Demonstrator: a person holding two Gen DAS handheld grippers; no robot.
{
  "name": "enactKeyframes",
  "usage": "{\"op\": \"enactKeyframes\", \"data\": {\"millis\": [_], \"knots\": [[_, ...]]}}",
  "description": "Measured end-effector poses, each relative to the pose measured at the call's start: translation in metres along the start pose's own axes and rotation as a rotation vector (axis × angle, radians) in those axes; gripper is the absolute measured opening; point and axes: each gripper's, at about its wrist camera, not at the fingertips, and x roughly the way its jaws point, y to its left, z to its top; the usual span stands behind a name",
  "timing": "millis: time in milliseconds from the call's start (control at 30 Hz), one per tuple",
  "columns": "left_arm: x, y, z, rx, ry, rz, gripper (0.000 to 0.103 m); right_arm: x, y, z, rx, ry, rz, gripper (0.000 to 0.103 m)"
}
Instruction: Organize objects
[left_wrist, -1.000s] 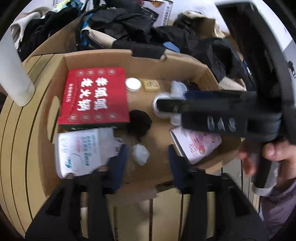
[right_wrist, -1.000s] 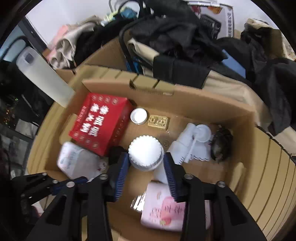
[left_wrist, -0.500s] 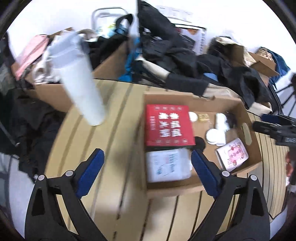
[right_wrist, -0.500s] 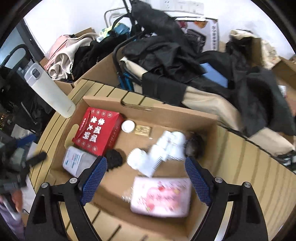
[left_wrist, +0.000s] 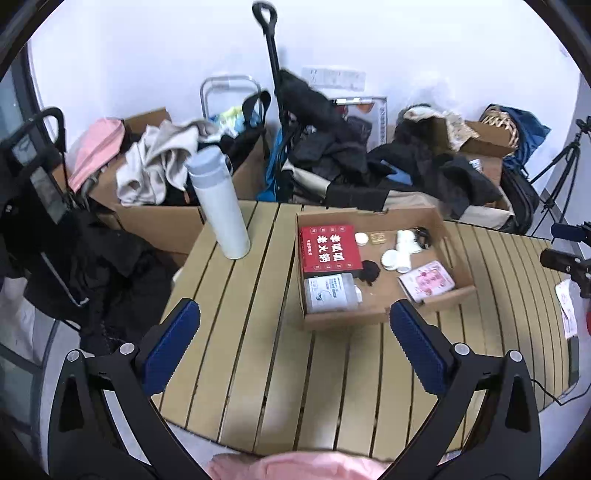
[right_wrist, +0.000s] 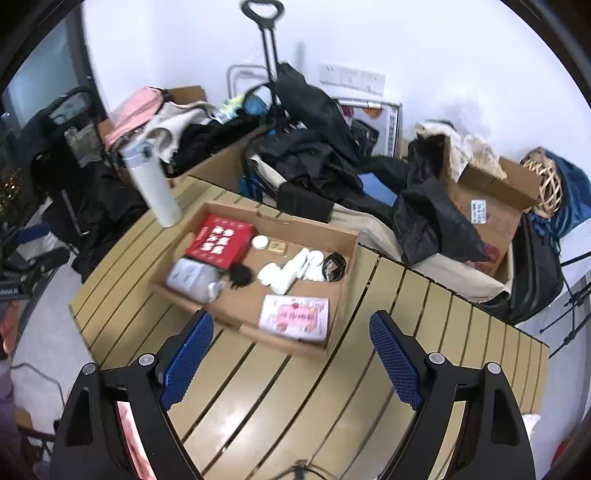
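Cardboard box (left_wrist: 376, 317) is sitting on the slatted table (left_wrist: 236, 332), holding the sorted items.
Left gripper (left_wrist: 295, 347), just opening, and right gripper (right_wrist: 291, 354) are both gaping wide, gripping nothing.

Print on the red box (left_wrist: 330, 248) and white pouch (left_wrist: 330, 293) is too small to read. Pink cloth (left_wrist: 295, 467) is cut off by left view's bottom edge. Worktop (right_wrist: 295, 398) near edge is hidden behind the right hand-held gripper (right_wrist: 291, 356) arms.
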Motion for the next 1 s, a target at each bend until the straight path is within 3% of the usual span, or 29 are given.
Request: {"op": "enactKeyframes", "data": {"millis": [200, 433, 600, 733, 833, 1000], "knots": [[-0.077, -0.011, -0.046, -0.007, -0.121, 0.001, 0.103, -0.079, 0.031, -0.065, -0.025, -0.126, 0.064, 0.089], [-0.137, -0.034, -0.121, 0.011, -0.195, -0.024, 0.103, -0.136, 0.068, -0.158, -0.005, -0.243, 0.045, 0.089], [-0.166, -0.034, -0.179, -0.056, -0.243, -0.009, 0.103, -0.137, 0.091, -0.215, 0.098, -0.267, -0.133, 0.089], [-0.169, -0.035, -0.217, -0.070, -0.262, 0.022, 0.103, -0.120, 0.124, -0.245, 0.118, -0.251, -0.083, 0.089], [-0.166, -0.041, -0.223, -0.031, -0.232, 0.045, 0.103, -0.106, 0.153, -0.250, 0.059, -0.234, -0.061, 0.089], [-0.176, -0.043, -0.227, -0.037, -0.257, 0.038, 0.103, -0.106, 0.173, -0.254, 0.028, -0.238, -0.023, 0.089]]}}
